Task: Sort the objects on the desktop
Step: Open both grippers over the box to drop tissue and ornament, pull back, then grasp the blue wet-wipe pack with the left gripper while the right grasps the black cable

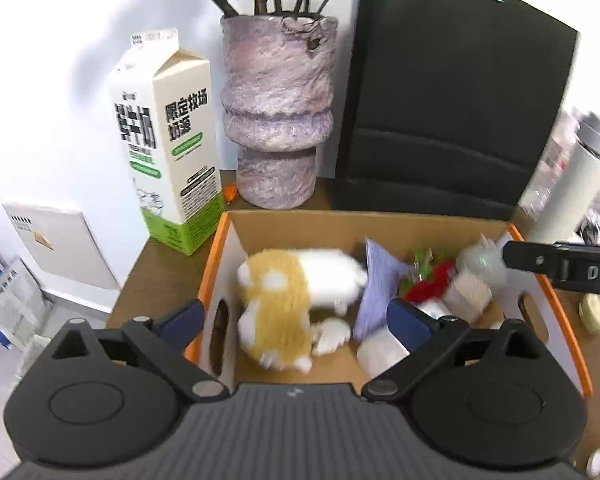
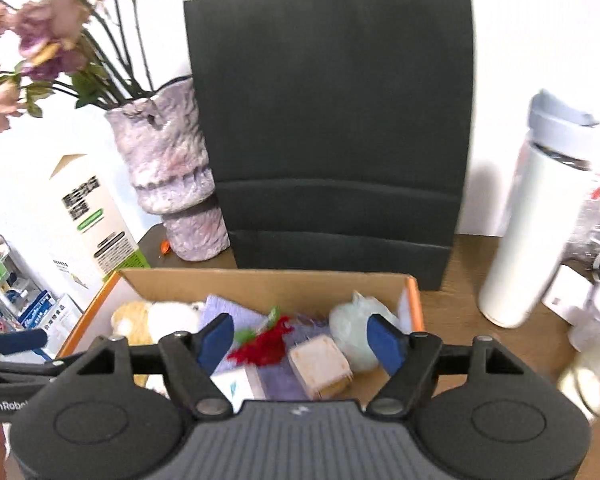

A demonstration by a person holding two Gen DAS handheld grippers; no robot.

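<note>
The cardboard box (image 1: 284, 226) already holds a plush toy (image 1: 288, 296), a purple cloth (image 1: 380, 280), a red item (image 2: 266, 344) and a small tan block (image 2: 320, 364). Left gripper (image 1: 296, 320) and right gripper (image 2: 302, 340) hover above it, jaws spread, empty. At 3 o'clock, a white bottle (image 2: 528, 232) stands on the desk (image 2: 464, 264), probably unsorted.

Orange-rimmed box (image 1: 548, 288), yellow/white plush (image 1: 284, 300), blk bag (image 2: 332, 120)

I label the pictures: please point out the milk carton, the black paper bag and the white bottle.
milk carton (image 1: 168, 152): left wrist view, front face.
black paper bag (image 2: 332, 120): right wrist view, front panel.
white bottle (image 2: 528, 232): right wrist view, body.
</note>
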